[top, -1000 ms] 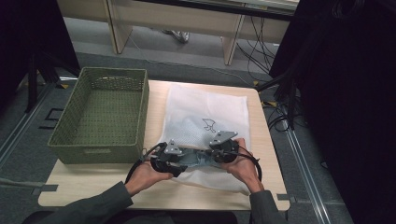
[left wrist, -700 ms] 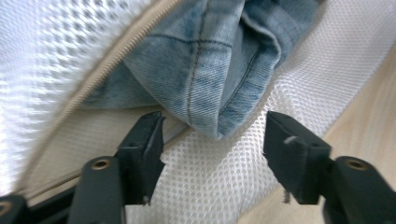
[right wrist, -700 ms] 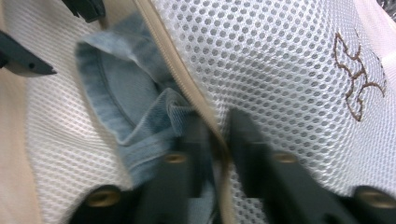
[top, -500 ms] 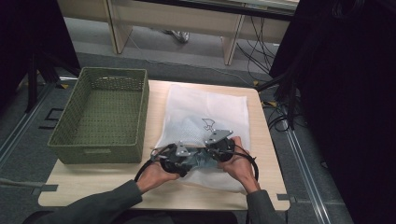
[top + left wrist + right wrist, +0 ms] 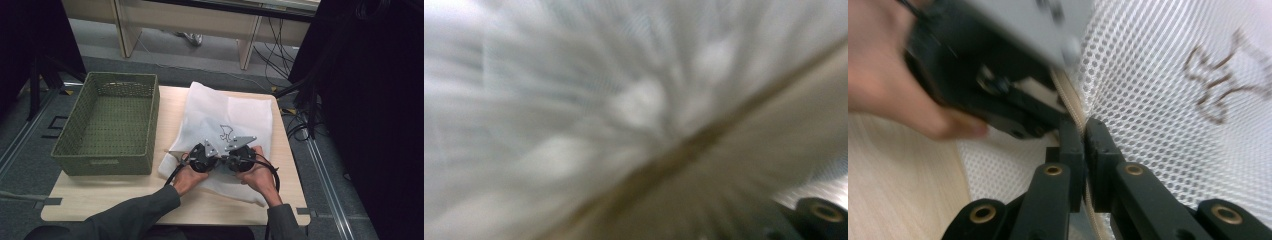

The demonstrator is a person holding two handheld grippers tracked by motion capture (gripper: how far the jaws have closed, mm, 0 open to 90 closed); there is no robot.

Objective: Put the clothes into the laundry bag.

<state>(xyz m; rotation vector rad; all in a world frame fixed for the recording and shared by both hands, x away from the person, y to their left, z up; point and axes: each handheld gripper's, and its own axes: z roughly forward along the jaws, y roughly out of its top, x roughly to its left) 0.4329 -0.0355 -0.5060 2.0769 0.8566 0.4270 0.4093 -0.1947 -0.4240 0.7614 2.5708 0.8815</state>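
A white mesh bag (image 5: 225,117) with a small dark drawing lies flat on the table. Both hands hold their grippers side by side over its near edge. In the right gripper view, my right gripper (image 5: 1083,131) is shut on a beige cord (image 5: 1071,99) that runs along the mesh (image 5: 1158,100). My left gripper (image 5: 998,95) sits right against it, held by a hand, and its jaws are hidden. The left gripper view is blurred: white mesh (image 5: 574,100) crossed by a beige strip (image 5: 684,150). In the high view, the left gripper (image 5: 202,157) and right gripper (image 5: 241,156) nearly touch.
A green woven basket (image 5: 155,125) stands at the left of the wooden table (image 5: 100,195), beside the bag. Black cables trail from both grippers toward the person. Dark equipment and floor cables lie off the table's right side.
The left gripper has moved right and slightly forward, closing up against the right gripper at the bag's near edge. The right gripper has barely shifted.
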